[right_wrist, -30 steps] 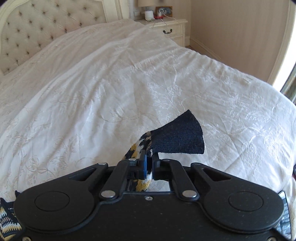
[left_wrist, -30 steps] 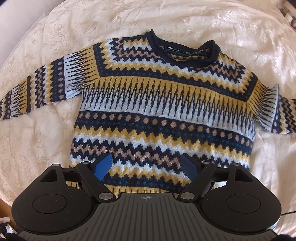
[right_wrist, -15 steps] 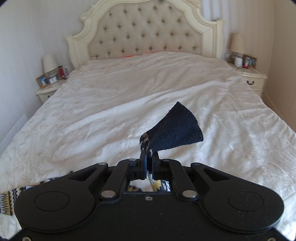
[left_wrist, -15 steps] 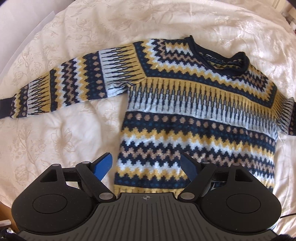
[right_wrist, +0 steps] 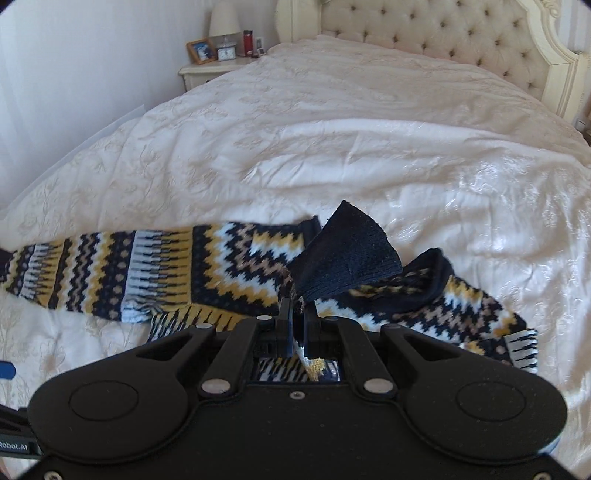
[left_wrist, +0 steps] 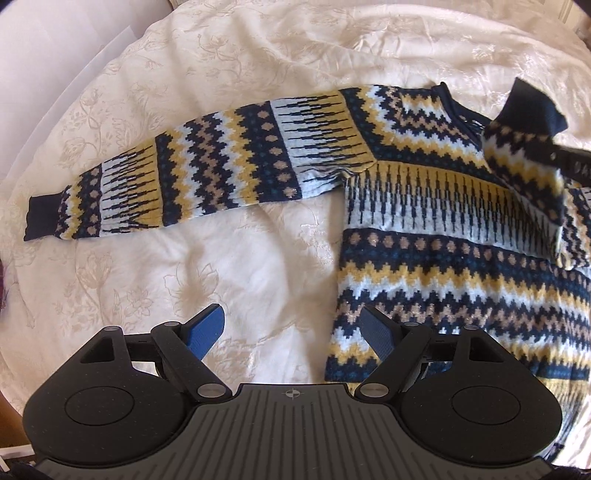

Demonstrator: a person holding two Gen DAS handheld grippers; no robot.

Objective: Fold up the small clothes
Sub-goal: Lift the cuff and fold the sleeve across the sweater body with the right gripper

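A patterned sweater (left_wrist: 461,258) is spread flat, front up, on the cream bedspread (left_wrist: 240,266) of a bed, near its foot end. In the left wrist view its body is seen running from the hem, nearest the camera, up to the navy collar (left_wrist: 456,103), and one sleeve (left_wrist: 192,166) is stretched straight out to the left, its long axis almost level across the picture and ending in a dark cuff (left_wrist: 42,218). The other sleeve (right_wrist: 343,254) is lifted and drawn back over the chest, its navy cuff pointing up and fanned out above the tips of the right tool (right_wrist: 297,314), which is clamped tight on the knit just behind that cuff. The knit is seen banded in navy, mustard, pale blue and tan zigzags, diamonds and comb-like stripes. The left tool (left_wrist: 291,328) is held with its blue-padded fingers (left_wrist: 205,326) spread wide and nothing between them, above the bedspread just beside the hem corner. Part of a label, "Robot.AI", can be read at the lower left edge of the right wrist view (right_wrist: 14,446). A tufted headboard (right_wrist: 443,33) is seen behind.
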